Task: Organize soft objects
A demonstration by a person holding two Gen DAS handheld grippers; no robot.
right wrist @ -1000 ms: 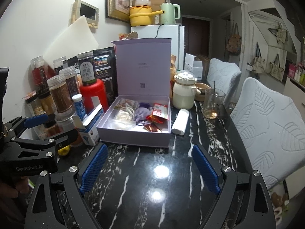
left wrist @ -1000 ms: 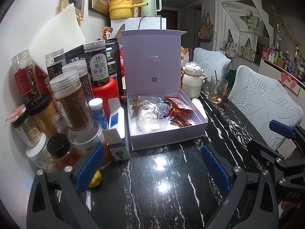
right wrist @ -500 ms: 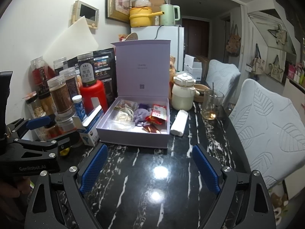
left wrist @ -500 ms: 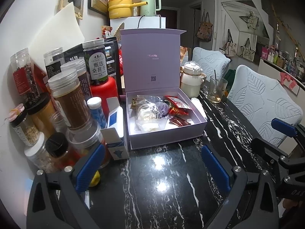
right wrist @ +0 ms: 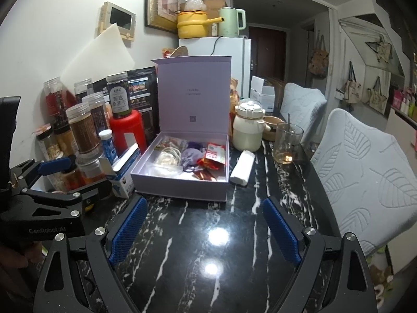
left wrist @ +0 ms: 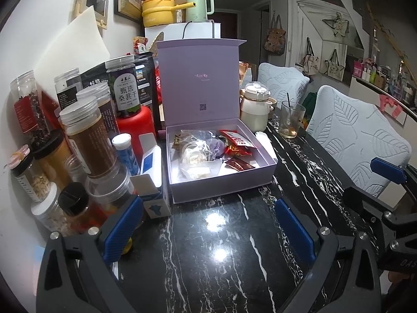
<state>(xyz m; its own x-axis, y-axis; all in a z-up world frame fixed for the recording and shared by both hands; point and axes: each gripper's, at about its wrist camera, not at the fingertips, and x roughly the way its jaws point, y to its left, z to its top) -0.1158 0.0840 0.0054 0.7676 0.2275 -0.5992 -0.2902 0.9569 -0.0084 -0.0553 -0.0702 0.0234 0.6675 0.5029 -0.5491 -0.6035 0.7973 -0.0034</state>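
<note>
While both grippers, left (left wrist: 208, 228) and right (right wrist: 203, 230), hover wide, empty over table (right wrist: 208, 274) — soft sachets lie in box (left wrist: 221, 185), lid propped upright for access; roll (right wrist: 242, 167) beside it.

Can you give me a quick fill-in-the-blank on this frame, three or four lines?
1. The lid of the lilac cardboard box stands ____.
2. The white rolled towel lies on the black marble table, ____ the box.
3. The clear drinking glass holds a metal ____.
4. The right gripper has its jaws ____.

Answers: open; outside; spoon; open
</note>
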